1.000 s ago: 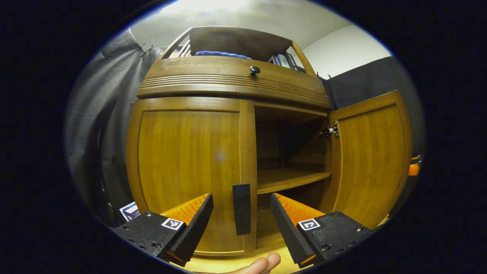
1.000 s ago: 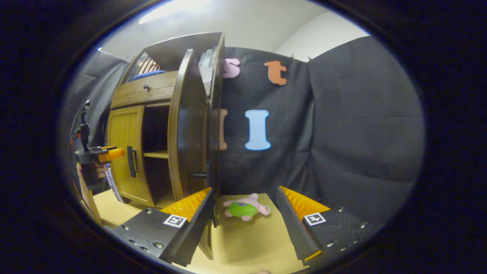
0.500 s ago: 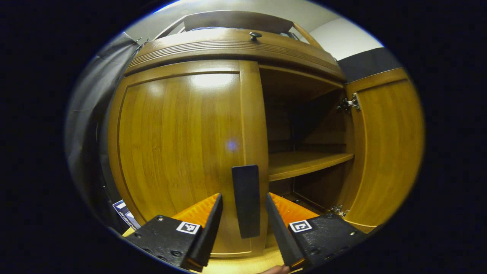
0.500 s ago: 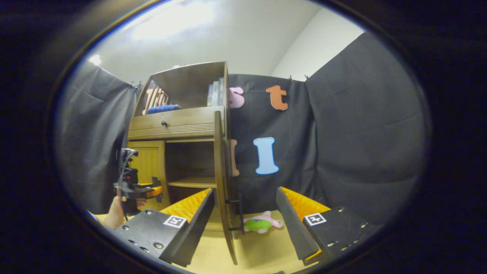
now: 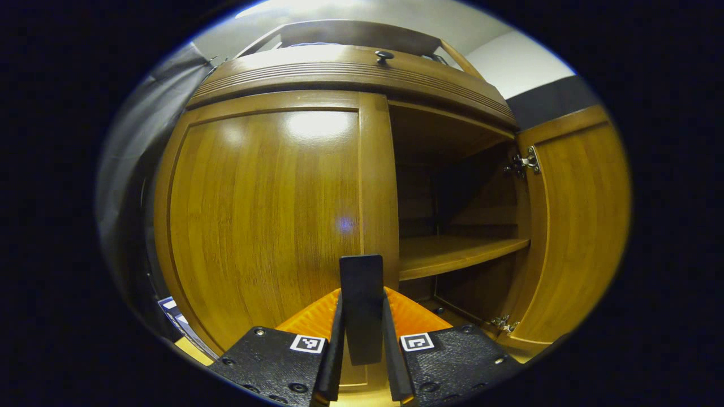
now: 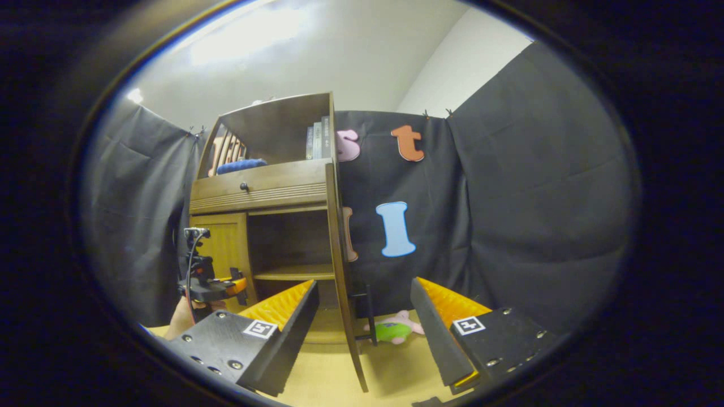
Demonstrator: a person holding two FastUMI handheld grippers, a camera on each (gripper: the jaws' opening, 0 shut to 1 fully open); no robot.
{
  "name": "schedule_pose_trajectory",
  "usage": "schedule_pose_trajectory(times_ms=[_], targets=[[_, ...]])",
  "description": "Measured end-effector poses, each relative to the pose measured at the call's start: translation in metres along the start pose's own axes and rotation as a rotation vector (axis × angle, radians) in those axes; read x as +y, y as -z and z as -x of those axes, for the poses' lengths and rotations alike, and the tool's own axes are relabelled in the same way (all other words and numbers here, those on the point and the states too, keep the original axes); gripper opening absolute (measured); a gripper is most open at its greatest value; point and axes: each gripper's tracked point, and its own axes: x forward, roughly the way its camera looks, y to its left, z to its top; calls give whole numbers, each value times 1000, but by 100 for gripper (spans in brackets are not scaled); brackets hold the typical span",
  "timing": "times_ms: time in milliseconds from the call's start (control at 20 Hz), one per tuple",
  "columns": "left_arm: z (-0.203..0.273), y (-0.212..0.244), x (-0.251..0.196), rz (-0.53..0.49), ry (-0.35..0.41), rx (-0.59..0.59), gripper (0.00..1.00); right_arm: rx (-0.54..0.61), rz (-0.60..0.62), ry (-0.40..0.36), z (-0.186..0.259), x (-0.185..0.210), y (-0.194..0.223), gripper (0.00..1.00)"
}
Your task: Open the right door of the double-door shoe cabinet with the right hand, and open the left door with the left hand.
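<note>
Left gripper view: left door (image 5: 266, 226) fills the frame's left and centre, closed, its dark handle (image 5: 362, 308) at lower centre clenched between both fingers of the left tool (image 5: 362, 362); cabinet interior with shelf (image 5: 452, 254) lies right of centre, and the right door (image 5: 577, 226) stands swung open at the right edge. Right gripper view: left tool (image 6: 212, 285) sits at the left door's handle at lower left, shoe cabinet (image 6: 266, 226) left of centre, right door (image 6: 342, 282) open and edge-on at centre, and the right tool (image 6: 365, 333) at bottom centre is released, fingers spread, gripping nothing.
</note>
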Motion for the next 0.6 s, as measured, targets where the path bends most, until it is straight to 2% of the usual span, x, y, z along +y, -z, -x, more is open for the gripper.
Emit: schedule_pose_trajectory(times_ms=[100,150,200,300,350,450,550,600], targets=[[1,2,-1,32,28,7,33,1,-3,-6,2,3,-2,97],[5,2,-2,43,42,5,31,0,8,1,2,2,-3,100],[9,1,-2,32,56,6,30,0,22,7,2,1,-4,93],[25,0,-4,26,67,12,28,22,52,11,3,5,-4,97],[32,0,-4,26,72,17,27,27,66,6,5,9,-4,93],[43,-1,-4,47,84,18,27,28,94,-15,10,23,-9,94],[57,-2,-3,42,87,33,28,31,131,-14,16,31,-13,100],[63,-3,-2,37,91,29,28,35,151,-12,19,35,-14,97]])
